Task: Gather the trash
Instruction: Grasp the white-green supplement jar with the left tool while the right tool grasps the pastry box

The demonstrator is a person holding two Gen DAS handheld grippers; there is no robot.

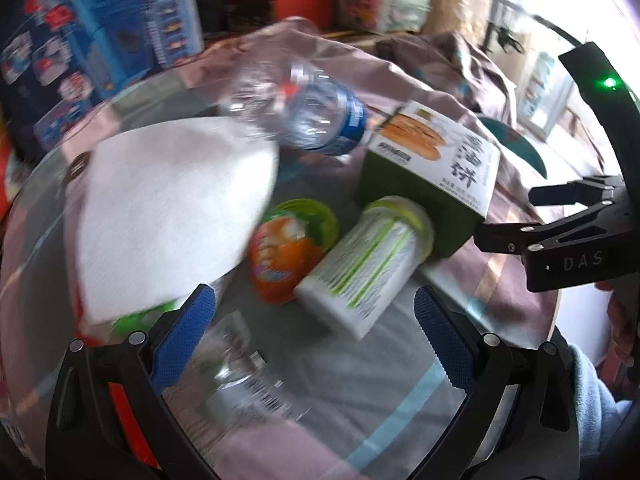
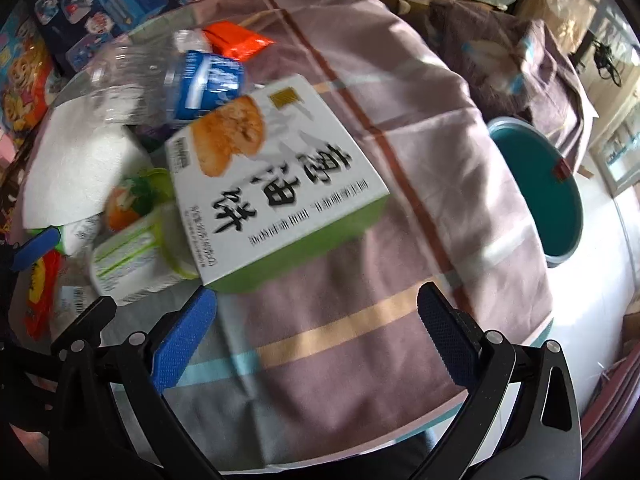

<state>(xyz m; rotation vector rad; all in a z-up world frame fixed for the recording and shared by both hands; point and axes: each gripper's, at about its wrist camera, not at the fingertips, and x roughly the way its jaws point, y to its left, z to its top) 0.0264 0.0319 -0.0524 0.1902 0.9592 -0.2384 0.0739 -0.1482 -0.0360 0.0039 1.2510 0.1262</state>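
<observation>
Trash lies on a round glass-topped table with a checked cloth (image 2: 360, 184). A green and white food box (image 1: 436, 172) (image 2: 276, 176) sits mid-table. Against it lies a white and green tub (image 1: 368, 264) (image 2: 132, 256), with an orange cup (image 1: 280, 260) and a white paper napkin (image 1: 168, 212) (image 2: 76, 164) to its left. A clear bottle with a blue label (image 1: 312, 112) (image 2: 176, 80) lies behind. My left gripper (image 1: 314, 328) is open, just short of the tub. My right gripper (image 2: 316, 328) is open over bare cloth in front of the box.
A teal bin (image 2: 544, 192) stands on the floor past the table's right edge. An orange wrapper (image 2: 236, 42) lies behind the bottle. A clear plastic item (image 1: 248, 376) lies under my left gripper. Toy boxes (image 1: 100, 36) crowd the far left.
</observation>
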